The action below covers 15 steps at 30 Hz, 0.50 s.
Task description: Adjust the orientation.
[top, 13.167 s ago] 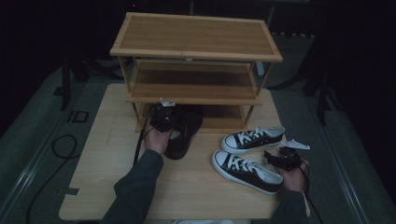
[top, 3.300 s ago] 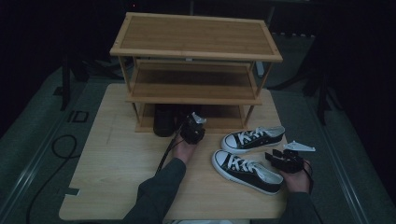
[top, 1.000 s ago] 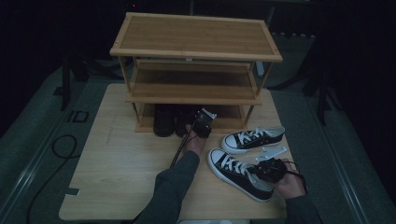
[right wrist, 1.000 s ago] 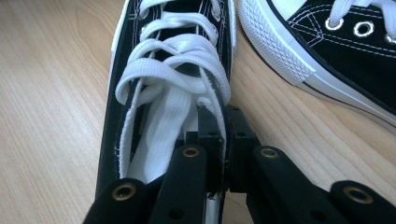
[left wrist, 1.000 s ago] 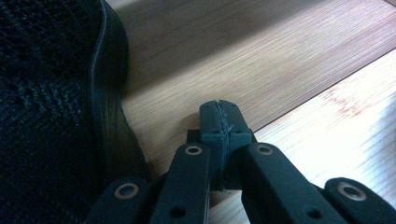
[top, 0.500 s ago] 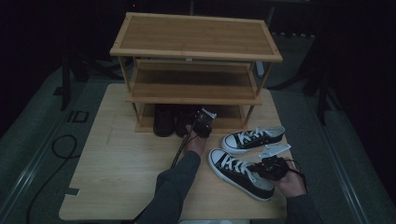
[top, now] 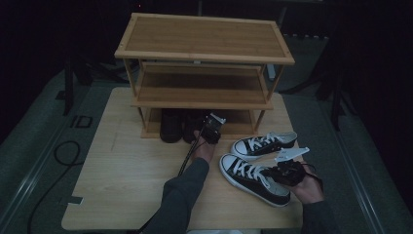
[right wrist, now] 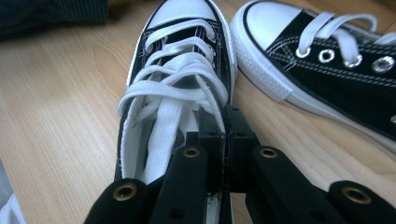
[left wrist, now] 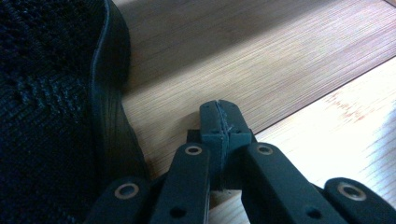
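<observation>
At the lower right of the high view, your right gripper [top: 287,171] sat at the near sneaker [top: 253,178], jaws clamped on the side wall of its opening. The second sneaker [top: 265,144] lay just beyond it on the table [top: 112,185]. Toward the centre, your left gripper [top: 212,129] rested with jaws pressed together on nothing, beside dark shoes [top: 180,126] on the bottom tier of the wooden rack [top: 204,53].

My left gripper [top: 212,130] is extended forward off my sleeved forearm, jaws pressed together on nothing. My right gripper [top: 288,171] sits near the table's right front corner, jaws clamped together.
</observation>
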Tool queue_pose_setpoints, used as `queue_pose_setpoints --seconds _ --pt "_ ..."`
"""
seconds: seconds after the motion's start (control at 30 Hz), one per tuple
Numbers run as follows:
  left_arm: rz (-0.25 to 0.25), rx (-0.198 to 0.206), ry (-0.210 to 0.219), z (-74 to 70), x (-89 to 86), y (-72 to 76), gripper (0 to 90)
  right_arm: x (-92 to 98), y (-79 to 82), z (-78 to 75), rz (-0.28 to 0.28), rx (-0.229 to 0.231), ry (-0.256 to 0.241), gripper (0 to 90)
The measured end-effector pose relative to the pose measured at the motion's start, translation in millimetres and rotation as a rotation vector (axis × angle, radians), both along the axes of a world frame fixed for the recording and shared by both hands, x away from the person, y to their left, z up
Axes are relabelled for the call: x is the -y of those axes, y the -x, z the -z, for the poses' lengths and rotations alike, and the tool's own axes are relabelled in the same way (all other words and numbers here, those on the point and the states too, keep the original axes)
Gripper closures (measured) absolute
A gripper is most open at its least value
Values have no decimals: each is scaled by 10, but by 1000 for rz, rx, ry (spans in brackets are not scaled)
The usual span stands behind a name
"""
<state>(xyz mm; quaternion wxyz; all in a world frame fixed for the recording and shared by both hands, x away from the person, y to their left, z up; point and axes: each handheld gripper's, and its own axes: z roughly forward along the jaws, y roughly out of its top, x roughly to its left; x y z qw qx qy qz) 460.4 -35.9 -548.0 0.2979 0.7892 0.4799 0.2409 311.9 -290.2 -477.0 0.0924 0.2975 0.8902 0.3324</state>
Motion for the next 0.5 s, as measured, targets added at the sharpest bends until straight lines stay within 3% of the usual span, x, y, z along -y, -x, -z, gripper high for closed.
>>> queue_pose_setpoints --seconds 0.5 --pt "0 -3 7 -1 -4 -3 900 114 -11 -254 -6 11 -35 880"
